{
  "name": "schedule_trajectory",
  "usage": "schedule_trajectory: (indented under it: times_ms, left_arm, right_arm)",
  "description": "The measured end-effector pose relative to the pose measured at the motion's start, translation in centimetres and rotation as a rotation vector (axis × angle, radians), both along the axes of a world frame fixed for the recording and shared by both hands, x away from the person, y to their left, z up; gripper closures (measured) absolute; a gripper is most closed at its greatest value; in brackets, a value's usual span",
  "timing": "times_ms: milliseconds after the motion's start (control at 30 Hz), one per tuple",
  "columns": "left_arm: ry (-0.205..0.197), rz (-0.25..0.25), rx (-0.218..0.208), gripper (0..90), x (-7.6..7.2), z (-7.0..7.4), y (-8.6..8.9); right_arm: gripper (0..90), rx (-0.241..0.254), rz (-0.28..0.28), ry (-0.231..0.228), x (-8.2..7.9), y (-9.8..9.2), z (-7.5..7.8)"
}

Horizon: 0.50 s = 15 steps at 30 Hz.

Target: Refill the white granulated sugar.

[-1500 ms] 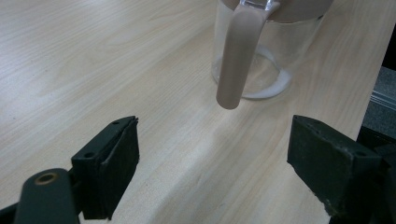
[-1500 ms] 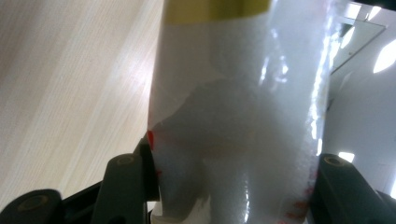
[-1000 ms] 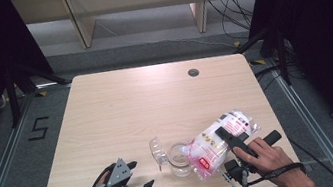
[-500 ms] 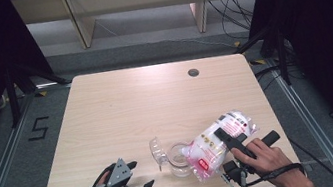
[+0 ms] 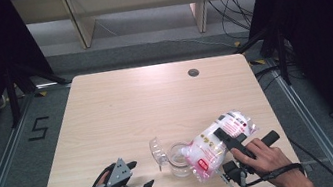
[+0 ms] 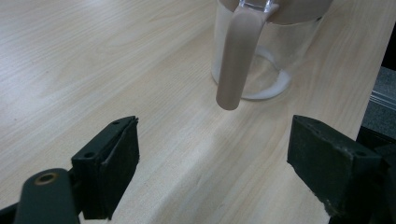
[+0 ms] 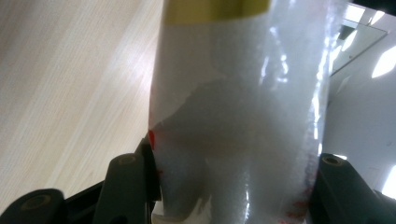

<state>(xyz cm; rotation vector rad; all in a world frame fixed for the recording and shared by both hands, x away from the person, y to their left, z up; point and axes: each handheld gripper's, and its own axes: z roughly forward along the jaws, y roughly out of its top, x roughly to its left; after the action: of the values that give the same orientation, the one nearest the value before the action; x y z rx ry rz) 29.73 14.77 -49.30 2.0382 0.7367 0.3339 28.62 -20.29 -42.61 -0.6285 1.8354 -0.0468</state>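
Bag [image 5: 216, 145] of white powder in right hand-held gripper [image 5: 232, 139], tilted over jar [image 5: 180, 159].

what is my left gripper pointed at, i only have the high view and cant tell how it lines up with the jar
Observer: In the left gripper view, the clear jar stands straight ahead of the left gripper, its handle facing the open jaws.
Operator: is anything between those jaws
Observer: No, just bare table; the handle hangs beyond the pads, untouched.
Operator: and the bag on the right, is it really gripped
Observer: Yes. The right gripper view shows the right gripper with both jaws pressed against the sides of the bag of white grains.
Operator: anything in the jar yet
Observer: A thin white layer seems to line its bottom edge.
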Motion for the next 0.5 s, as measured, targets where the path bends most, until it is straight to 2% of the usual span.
schedule_trajectory:
  times_ms: [300, 367, 500]
  left_arm:
    - [0.002, -0.008, 0.007, 16.4, 0.06, 0.04, 0.08]
    - [0.002, -0.007, 0.007, 16.4, 0.07, 0.03, 0.08]
    - [0.006, -0.006, 0.005, 16.4, 0.07, 0.04, 0.09]
  right_arm:
    - [51.0, 0.002, -0.001, -0.006, -0.11, -0.04, 0.13]
    - [51.0, -0.015, 0.008, -0.013, -0.09, -0.01, 0.31]
    - [51.1, -0.004, 0.003, -0.006, -0.13, -0.06, 0.12]
